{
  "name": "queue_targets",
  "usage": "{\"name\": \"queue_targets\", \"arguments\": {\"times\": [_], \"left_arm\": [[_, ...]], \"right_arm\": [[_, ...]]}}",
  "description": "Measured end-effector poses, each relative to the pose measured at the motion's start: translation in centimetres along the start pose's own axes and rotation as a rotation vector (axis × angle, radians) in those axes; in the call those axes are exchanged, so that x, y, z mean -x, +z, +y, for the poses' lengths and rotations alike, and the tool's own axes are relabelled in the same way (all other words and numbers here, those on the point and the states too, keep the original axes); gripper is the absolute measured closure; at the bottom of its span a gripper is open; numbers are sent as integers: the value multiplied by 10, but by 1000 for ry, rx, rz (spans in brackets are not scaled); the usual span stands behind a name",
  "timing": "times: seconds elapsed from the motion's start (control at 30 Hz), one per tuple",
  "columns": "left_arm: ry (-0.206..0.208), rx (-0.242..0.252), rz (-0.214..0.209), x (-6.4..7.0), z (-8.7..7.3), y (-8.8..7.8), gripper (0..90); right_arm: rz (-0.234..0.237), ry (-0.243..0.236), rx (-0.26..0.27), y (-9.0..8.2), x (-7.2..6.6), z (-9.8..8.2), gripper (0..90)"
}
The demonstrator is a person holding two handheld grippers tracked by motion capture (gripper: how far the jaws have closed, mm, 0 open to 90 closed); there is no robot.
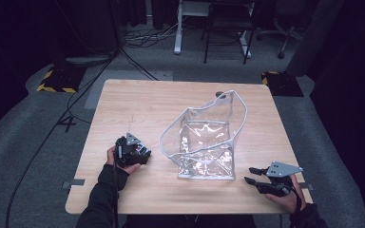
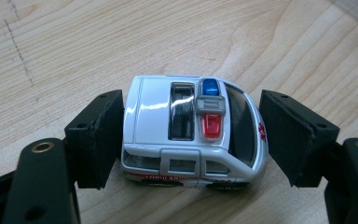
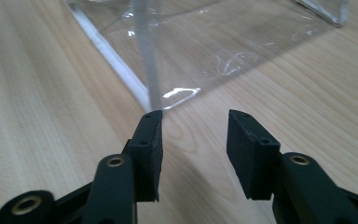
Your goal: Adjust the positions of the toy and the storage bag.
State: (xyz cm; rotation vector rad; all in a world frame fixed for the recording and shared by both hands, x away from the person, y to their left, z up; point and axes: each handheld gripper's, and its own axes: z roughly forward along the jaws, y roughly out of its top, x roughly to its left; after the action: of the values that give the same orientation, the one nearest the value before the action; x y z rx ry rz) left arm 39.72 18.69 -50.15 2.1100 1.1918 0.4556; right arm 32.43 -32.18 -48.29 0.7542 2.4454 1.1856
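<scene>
One toy ambulance, white with a blue and a red light on its roof and red lettering along its side, stands on its wheels on the wooden table between the jaws of the left gripper. Its rear end looks to be touching the left-hand jaw pad, while a narrow gap shows between its nose and the other pad, so the jaws stand apart around it rather than clamped on it. In the high view this left gripper sits at the near left part of the table, held in the person's left hand, just beside the one clear plastic bag. That bag stands open near the middle of the table, white-edged, its mouth tilted toward the left. The right gripper rests low at the near right corner, in the right hand, its two jaws spread with nothing between them. In the right gripper view its jaws point at the bag's bottom corner, close to it but apart.
</scene>
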Motion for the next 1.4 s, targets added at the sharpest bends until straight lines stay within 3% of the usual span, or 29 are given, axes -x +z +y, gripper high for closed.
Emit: {"name": "queue_targets", "arguments": {"times": [0.13,0.2,0.27,0.3,0.67,0.8,1.4], "left_arm": [[0,0,0,0,0,0,252],[0,0,0,0,0,0,253],[0,2,0,0,0,0,253],[0,0,0,0,0,0,253],[0,2,-1,0,0,0,253],[-1,1,-1,0,0,0,252],[16,-4,-16,-1,0,-2,255]], "right_arm": [[-27,35,8,-3,10,-4,527],[-69,86,13,-5,21,-8,493],[-81,101,11,-6,25,-9,484],[-115,124,-2,-5,32,-13,459],[-208,222,-41,-1,52,-25,319],[-222,252,-62,0,57,-28,276],[-217,243,-80,3,57,-27,241]]}}
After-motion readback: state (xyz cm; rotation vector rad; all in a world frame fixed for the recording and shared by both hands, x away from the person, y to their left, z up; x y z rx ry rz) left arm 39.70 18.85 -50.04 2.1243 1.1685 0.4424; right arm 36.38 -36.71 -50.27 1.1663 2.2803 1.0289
